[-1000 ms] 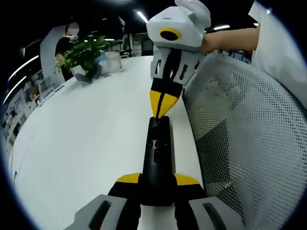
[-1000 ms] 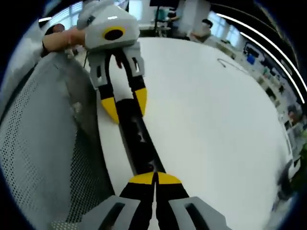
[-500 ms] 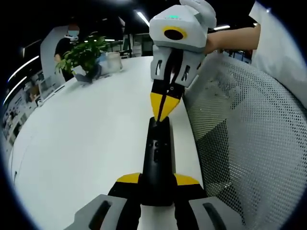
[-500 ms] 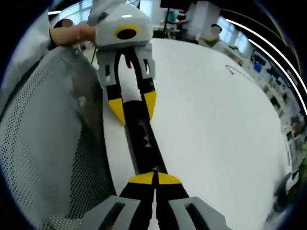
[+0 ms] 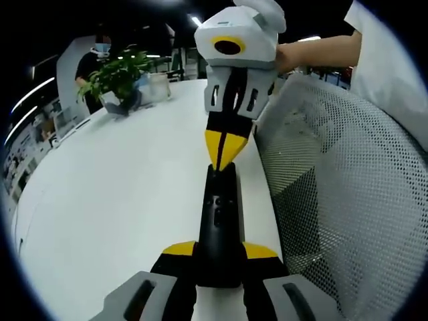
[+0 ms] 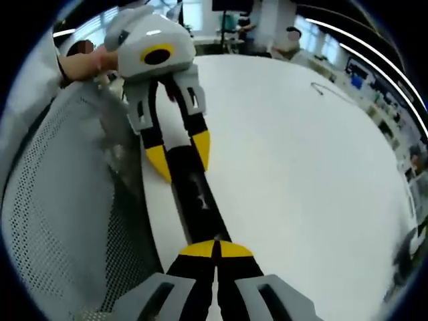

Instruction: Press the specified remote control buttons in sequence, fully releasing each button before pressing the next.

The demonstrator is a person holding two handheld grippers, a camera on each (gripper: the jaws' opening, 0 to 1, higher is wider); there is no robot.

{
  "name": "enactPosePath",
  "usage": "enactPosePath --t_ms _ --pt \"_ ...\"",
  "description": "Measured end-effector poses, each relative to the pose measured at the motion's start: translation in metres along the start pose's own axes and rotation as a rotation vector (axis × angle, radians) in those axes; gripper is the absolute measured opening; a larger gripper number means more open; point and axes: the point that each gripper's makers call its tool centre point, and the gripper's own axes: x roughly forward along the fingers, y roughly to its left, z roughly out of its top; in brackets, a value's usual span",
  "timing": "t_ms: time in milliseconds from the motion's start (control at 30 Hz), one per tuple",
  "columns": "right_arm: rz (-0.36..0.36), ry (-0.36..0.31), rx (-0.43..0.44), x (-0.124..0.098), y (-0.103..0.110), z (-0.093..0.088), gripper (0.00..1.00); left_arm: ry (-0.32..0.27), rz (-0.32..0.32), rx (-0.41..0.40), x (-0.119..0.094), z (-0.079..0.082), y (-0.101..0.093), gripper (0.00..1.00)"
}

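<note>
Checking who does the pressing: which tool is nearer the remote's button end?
Right. The right tool, shut, has its tips at the button end of the remote; the left tool clamps the opposite end.

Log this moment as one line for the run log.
left gripper: shut on remote | right gripper: shut, tips at remote's far end | remote: near table edge, beside mesh chair
</note>
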Motion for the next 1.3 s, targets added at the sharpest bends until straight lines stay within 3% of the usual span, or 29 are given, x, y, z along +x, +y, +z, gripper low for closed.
enactPosePath --t_ms 67,167,200,233,300,433,567,733,800,1000,1133,1233,1300 --pt "0.019 0.001 -0.044 0.002 0.004 0.005 0.00 -0.007 0.005 -0.006 0.001 0.000 0.001 0.24" --pt "0.064 0.053 -0.124 0.006 0.014 0.002 0.00 -0.012 0.006 -0.004 0.001 0.000 0.001 0.24" --pt "0.031 0.047 -0.150 0.006 0.009 0.003 0.00 -0.012 0.006 -0.004 0.001 0.001 0.001 0.24" --pt "0.044 0.043 -0.161 0.006 0.011 0.004 0.00 -0.011 0.006 -0.004 0.001 0.001 0.002 0.24" --pt "0.034 0.064 -0.136 0.004 0.009 -0.001 0.00 -0.010 0.007 -0.004 0.001 0.001 0.002 0.24" --pt "0.046 0.045 -0.104 0.004 0.008 -0.001 0.00 -0.010 0.007 -0.003 0.001 0.001 0.001 0.24" --pt "0.038 0.060 -0.181 0.005 0.009 0.000 0.00 -0.012 0.005 -0.001 0.001 0.001 0.001 0.24" --pt "0.040 0.043 -0.179 0.006 0.008 0.002 0.00 -0.011 0.004 0.000 0.000 0.001 0.001 0.24" --pt "0.047 0.024 -0.160 0.006 0.007 0.002 0.00 -0.011 0.005 -0.001 0.000 0.001 0.001 0.24" --pt "0.049 -0.128 -0.046 0.004 0.006 0.004 0.00 -0.015 0.008 -0.002 0.000 0.002 0.000 0.24" --pt "0.054 -0.211 0.068 0.003 0.007 0.005 0.00 -0.016 0.010 -0.002 0.000 0.002 0.000 0.24" --pt "0.052 -0.208 0.056 0.003 0.010 0.005 0.02 -0.016 0.011 -0.005 0.000 0.002 0.000 0.24" --pt "0.020 -0.173 -0.001 0.004 0.007 0.004 0.01 -0.015 0.011 -0.005 0.000 0.002 0.000 0.24"
